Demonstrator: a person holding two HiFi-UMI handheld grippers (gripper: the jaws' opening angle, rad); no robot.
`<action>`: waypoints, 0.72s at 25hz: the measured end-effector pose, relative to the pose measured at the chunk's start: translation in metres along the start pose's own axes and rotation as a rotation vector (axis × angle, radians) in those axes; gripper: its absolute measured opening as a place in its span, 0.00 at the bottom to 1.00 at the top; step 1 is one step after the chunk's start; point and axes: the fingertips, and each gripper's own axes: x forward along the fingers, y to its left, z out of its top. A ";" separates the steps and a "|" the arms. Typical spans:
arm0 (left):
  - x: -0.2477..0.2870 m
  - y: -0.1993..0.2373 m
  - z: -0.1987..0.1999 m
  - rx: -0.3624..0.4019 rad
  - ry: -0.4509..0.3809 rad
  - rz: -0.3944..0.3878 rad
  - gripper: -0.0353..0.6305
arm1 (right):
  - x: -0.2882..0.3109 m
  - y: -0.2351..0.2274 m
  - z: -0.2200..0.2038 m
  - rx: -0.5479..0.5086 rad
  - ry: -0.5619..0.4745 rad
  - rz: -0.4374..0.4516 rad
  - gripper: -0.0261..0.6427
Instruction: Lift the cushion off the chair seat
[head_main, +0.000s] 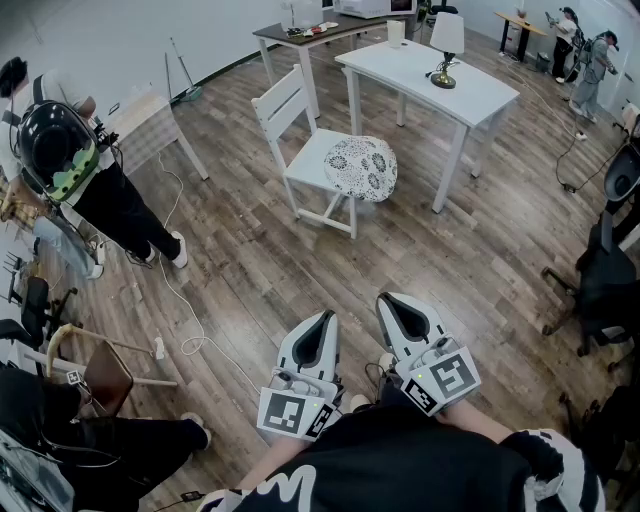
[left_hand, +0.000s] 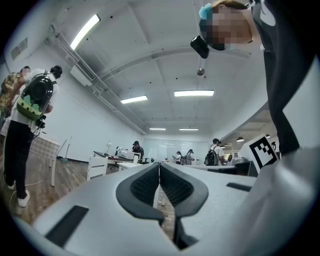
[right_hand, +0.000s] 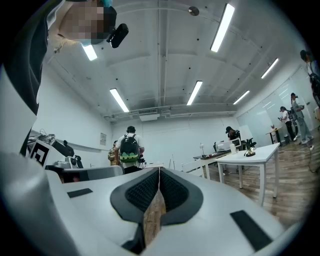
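Cushion (head_main: 361, 168): resting on chair (head_main: 283, 108) seat (overhanging its edge).
Left gripper (head_main: 322, 320): clenched, empty.
Right gripper (head_main: 393, 302): clenched, empty.

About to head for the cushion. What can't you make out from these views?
- Head view: the cushion covers its own underside, so any ties to the chair are hidden.
- Head view: the cushion's pattern is too small to read.
- Gripper views: cushion not found; the shut left gripper and right gripper each block the middle of their own view.
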 end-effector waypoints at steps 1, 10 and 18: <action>-0.003 0.000 0.000 -0.001 -0.001 -0.001 0.06 | -0.001 0.003 -0.001 0.001 0.001 0.000 0.08; -0.012 0.001 0.006 -0.003 -0.009 -0.013 0.06 | -0.002 0.014 -0.001 -0.003 0.008 -0.007 0.08; -0.017 -0.001 0.011 -0.003 -0.017 -0.021 0.06 | -0.004 0.019 0.003 -0.008 0.005 -0.013 0.08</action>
